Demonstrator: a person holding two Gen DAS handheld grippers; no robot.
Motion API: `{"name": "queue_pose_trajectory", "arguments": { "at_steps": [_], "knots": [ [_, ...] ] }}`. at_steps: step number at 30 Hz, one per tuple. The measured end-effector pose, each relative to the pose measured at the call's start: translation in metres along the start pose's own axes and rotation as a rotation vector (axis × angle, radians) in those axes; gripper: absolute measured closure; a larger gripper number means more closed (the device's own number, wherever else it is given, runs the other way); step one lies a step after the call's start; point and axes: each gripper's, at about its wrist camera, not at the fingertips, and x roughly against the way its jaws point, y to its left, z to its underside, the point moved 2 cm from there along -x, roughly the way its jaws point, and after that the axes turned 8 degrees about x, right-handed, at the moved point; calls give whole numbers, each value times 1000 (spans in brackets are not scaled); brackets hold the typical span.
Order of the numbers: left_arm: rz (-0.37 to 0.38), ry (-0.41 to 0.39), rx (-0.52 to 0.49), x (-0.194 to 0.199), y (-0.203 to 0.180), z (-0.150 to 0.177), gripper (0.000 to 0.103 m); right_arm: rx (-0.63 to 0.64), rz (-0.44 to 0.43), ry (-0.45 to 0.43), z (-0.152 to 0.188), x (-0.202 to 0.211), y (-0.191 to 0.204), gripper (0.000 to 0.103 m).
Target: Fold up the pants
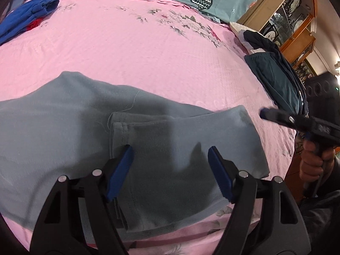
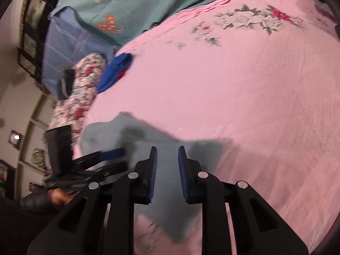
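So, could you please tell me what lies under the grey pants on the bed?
The grey pants lie on the pink floral bedsheet, which shows all around them. Whatever lies beneath their folded layers is covered.

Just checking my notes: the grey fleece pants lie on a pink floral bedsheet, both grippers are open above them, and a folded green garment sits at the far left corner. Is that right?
One detail is wrong: the garment at the far left is blue with some red, not green, as the left wrist view shows. The rest holds: the grey fleece pants lie on the pink floral bedsheet, with the left gripper and right gripper open above them.
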Motion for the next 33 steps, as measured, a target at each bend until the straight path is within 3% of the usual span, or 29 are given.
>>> {"name": "queue_pose_trajectory", "arguments": {
  "at_steps": [3, 5, 7, 8, 10, 12, 13, 14, 17, 20, 25, 29, 33],
  "knots": [
    [5, 1, -4, -1, 3, 0, 29, 49, 60, 127, 32, -15, -5, 82],
    [7, 7, -2, -3, 4, 1, 29, 79, 86, 110, 47, -18, -10, 83],
    [3, 5, -11, -2, 3, 0, 29, 42, 95, 133, 40, -17, -7, 82],
    [-3, 12, -9, -1, 2, -2, 29, 44, 94, 139, 34, -15, 0, 76],
    [-3, 28, 23, 7, 1, -7, 29, 84, 102, 121, 25, -9, 16, 73],
    [-8, -34, 42, 31, 4, -13, 27, 141, 137, 118, 15, -12, 35, 59],
    [-31, -66, 49, 42, 10, -15, 19, 167, 149, 120, 11, -16, 45, 51],
    [-66, -100, 69, 56, 19, -17, 11, 196, 139, 126, 7, -23, 57, 51],
    [-151, -191, 205, 103, 72, -17, 11, 288, 103, 169, -6, -57, 97, 51],
    [-246, -267, 387, 161, 153, -5, 11, 433, 81, 200, -21, -104, 153, 51],
    [-346, -325, 577, 243, 261, 27, 11, 678, 22, 186, -38, -184, 264, 51],
    [-346, -315, 622, 284, 310, 36, 11, 812, 25, 207, -31, -257, 339, 51],
    [-287, -305, 562, 296, 325, 19, 11, 860, 84, 244, -24, -306, 367, 51]
  ]
}}
